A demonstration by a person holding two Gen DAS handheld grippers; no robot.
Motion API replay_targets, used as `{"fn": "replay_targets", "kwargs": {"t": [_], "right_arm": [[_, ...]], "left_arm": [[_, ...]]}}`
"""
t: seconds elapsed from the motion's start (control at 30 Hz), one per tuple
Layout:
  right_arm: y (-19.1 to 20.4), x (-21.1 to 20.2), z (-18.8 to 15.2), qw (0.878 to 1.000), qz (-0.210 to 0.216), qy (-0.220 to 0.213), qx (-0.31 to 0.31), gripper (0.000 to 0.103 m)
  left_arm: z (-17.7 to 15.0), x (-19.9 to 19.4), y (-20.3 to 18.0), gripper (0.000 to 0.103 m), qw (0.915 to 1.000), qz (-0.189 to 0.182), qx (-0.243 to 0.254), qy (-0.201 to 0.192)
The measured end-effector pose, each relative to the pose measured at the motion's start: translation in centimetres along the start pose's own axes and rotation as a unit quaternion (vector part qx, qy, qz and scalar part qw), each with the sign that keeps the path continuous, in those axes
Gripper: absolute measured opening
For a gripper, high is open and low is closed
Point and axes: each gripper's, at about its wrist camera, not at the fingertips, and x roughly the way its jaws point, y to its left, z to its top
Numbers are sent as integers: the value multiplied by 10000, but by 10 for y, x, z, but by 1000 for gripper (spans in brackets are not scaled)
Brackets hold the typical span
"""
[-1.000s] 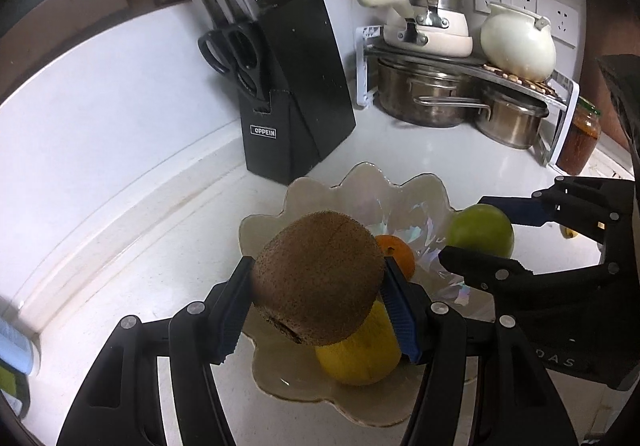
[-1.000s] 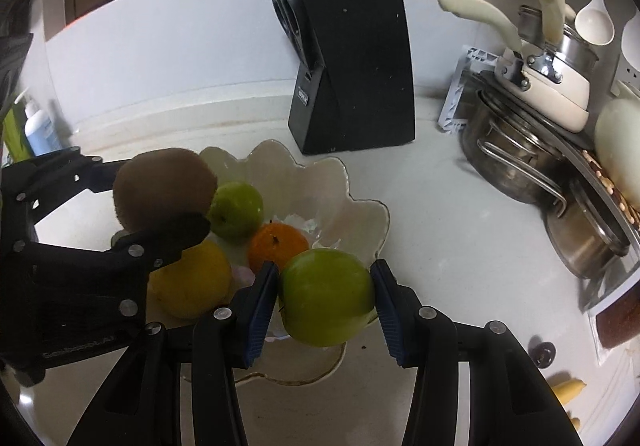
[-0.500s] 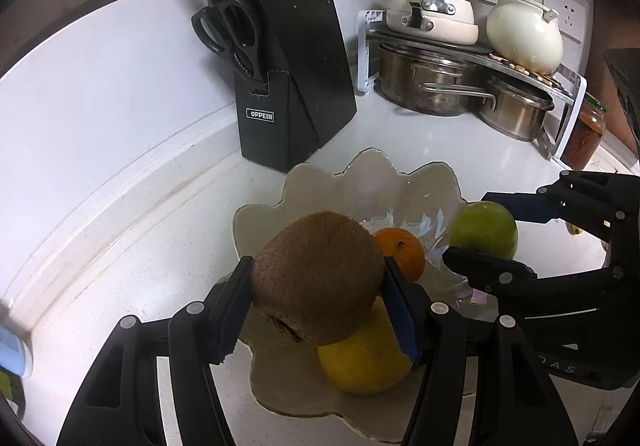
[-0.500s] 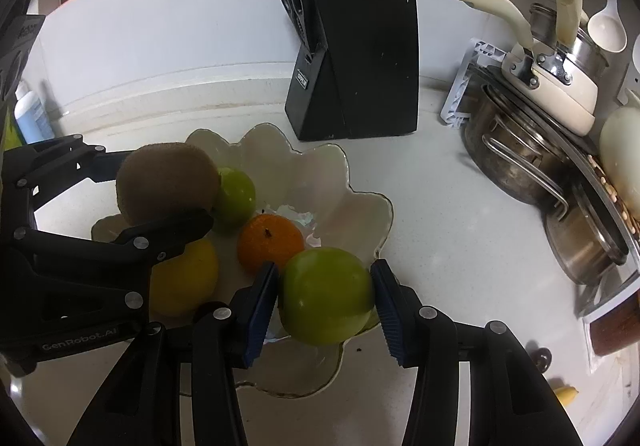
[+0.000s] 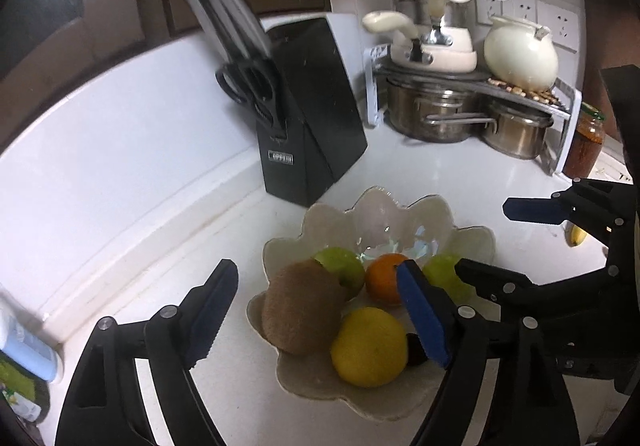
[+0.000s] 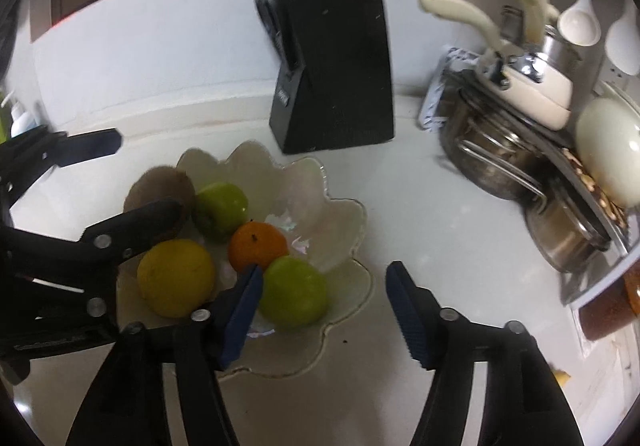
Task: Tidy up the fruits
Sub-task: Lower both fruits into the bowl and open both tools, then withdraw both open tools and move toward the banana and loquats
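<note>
A flower-shaped cream bowl (image 5: 400,206) (image 6: 344,206) on the white counter holds a brown kiwi (image 5: 302,306) (image 6: 160,182), a yellow lemon (image 5: 368,346) (image 6: 174,278), an orange (image 5: 382,276) (image 6: 258,246) and two green fruits (image 5: 340,266) (image 6: 220,208) (image 6: 292,292). My left gripper (image 5: 316,310) hangs above the bowl with its jaws opening; the kiwi lies in the bowl between them, free of the pads. My right gripper (image 6: 324,302) is opening too; the nearer green fruit rests in the bowl beside its left pad.
A black knife block (image 5: 308,118) (image 6: 336,66) stands behind the bowl. Steel pots (image 5: 440,110) (image 6: 492,150) sit under a rack with cream cookware at the back right. A jar (image 5: 584,142) and a small banana (image 5: 576,236) are at the right.
Both grippers let go: the kiwi dropped from the left jaws into the bowl, and the green fruit left the right jaws and lies in the bowl. The left gripper rose.
</note>
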Motion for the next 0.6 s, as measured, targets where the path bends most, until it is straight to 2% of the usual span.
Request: {"fn": "replay_targets", "kwargs": {"t": [0.13,0.33,0.5,0.6], "right_arm": [[-6,-25,-5,9992,-120,-306,248,67],[-21,-69,-18,9929,-364,-836,765,75],[-32,-101,-32,9843,-646,-1263,1053,78],[-41,-120,-44,9780,-899,-1443,1212,79]], "left_arm": [[0,-26,-5,84,9996,42,-181,-221],[0,-66,-15,85,9967,170,-427,-675],[1,-90,-34,85,9951,222,-351,-901],[3,-97,-46,85,9947,133,-295,-981]]}}
